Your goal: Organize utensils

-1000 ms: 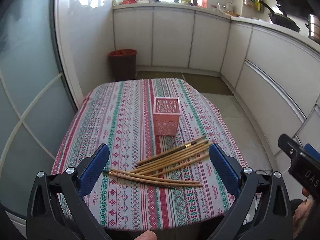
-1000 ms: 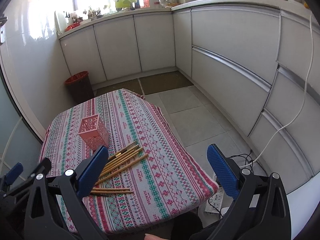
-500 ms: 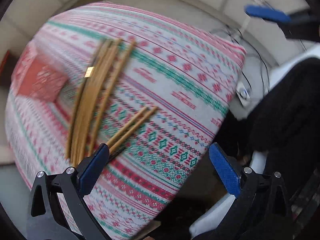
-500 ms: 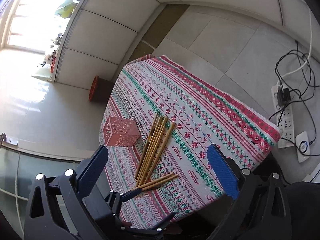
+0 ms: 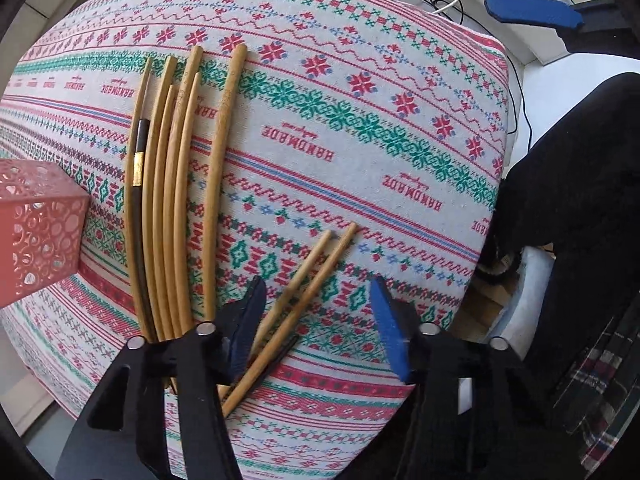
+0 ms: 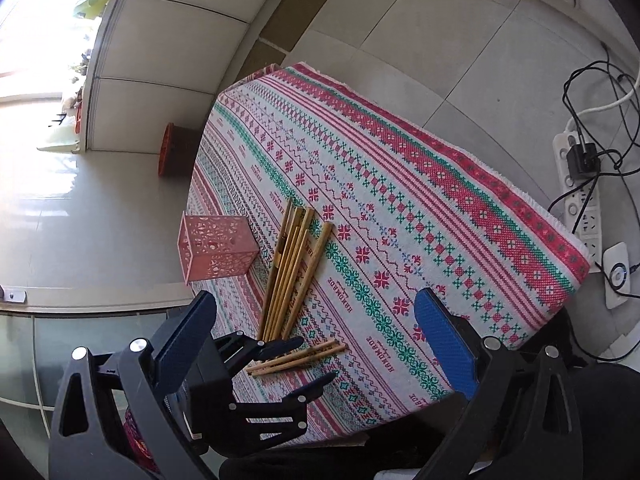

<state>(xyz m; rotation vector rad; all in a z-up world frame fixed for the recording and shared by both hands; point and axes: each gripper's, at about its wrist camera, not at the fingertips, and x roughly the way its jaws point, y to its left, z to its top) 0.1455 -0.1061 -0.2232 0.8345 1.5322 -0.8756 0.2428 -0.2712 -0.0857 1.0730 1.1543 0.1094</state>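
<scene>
Left gripper (image 5: 318, 324) is low over the near edge of the table, jaws apart and gripping nothing. A pair of chopsticks (image 5: 304, 280) lies slanted on the tablecloth (image 5: 400, 92) in the gap between its fingers, close against the left finger; whether that finger touches the sticks cannot be told. From the right wrist view the same gripper (image 6: 312, 366) is seen from the side, its two dark fingers spread, with the pair (image 6: 298, 357) lying between them on the cloth.

Right gripper (image 6: 316, 332) is held higher and further back, jaws wide, nothing between the blue pads (image 6: 444, 344). One of its blue pads also shows at the top right of the left wrist view (image 5: 532, 14), well apart from the table's contents.

Main bundle of chopsticks (image 5: 172, 200): several wooden sticks lying side by side, roughly parallel, on the cloth. One stick on the outer side of the bundle has a dark section with a gold band (image 5: 138, 168). The bundle sits just beside a pink perforated holder (image 5: 38, 232), which stands upright on the cloth; no sticks can be seen in the holder from either view. The slanted pair is separate from the bundle, nearer the table edge.

Off the table: tiled floor (image 6: 420, 20), a power strip with cables (image 6: 580, 188), a red bin (image 6: 172, 156) by the white cabinets (image 6: 168, 32).
</scene>
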